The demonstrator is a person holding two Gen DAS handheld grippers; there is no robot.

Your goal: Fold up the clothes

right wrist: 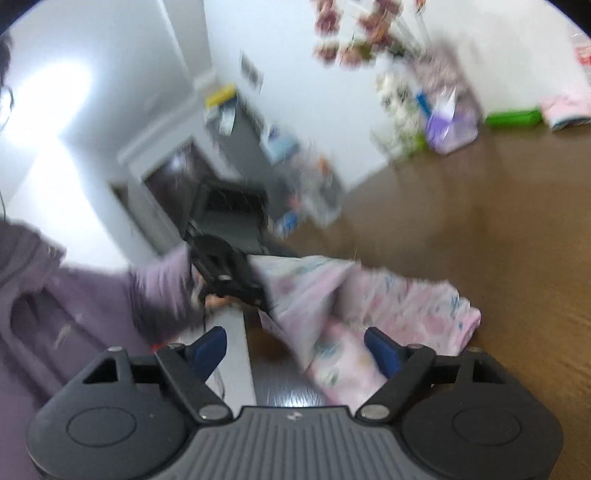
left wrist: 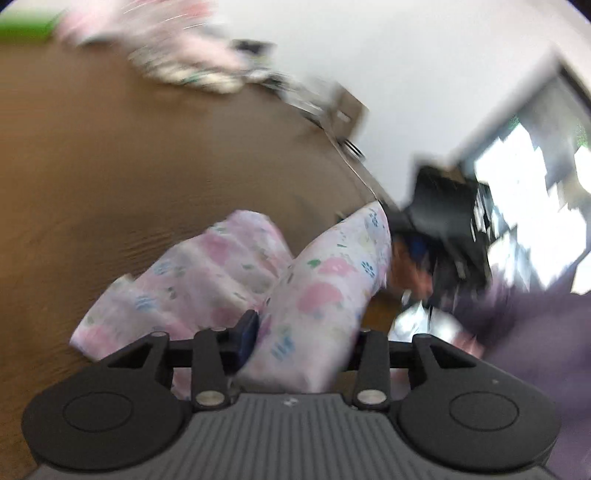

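A pink garment with a printed pattern (left wrist: 325,280) lies bunched on the brown wooden table (left wrist: 147,166), near its edge. My left gripper (left wrist: 306,339) is shut on a thick fold of it; cloth fills the gap and hides the right pad. In the right wrist view the same garment (right wrist: 399,306) spreads rightward from the left gripper (right wrist: 229,273), which lifts one corner. My right gripper (right wrist: 297,349) stands open just above the garment's near part, its blue pads (right wrist: 210,347) wide apart with nothing pinched. Both views are motion-blurred.
A pile of other clothes (left wrist: 177,55) lies at the table's far side. A green object (right wrist: 513,118), a folded pink cloth (right wrist: 565,107), a purple bag (right wrist: 450,125) and flowers (right wrist: 354,33) stand along the wall. A purple sleeve (right wrist: 110,295) is at left.
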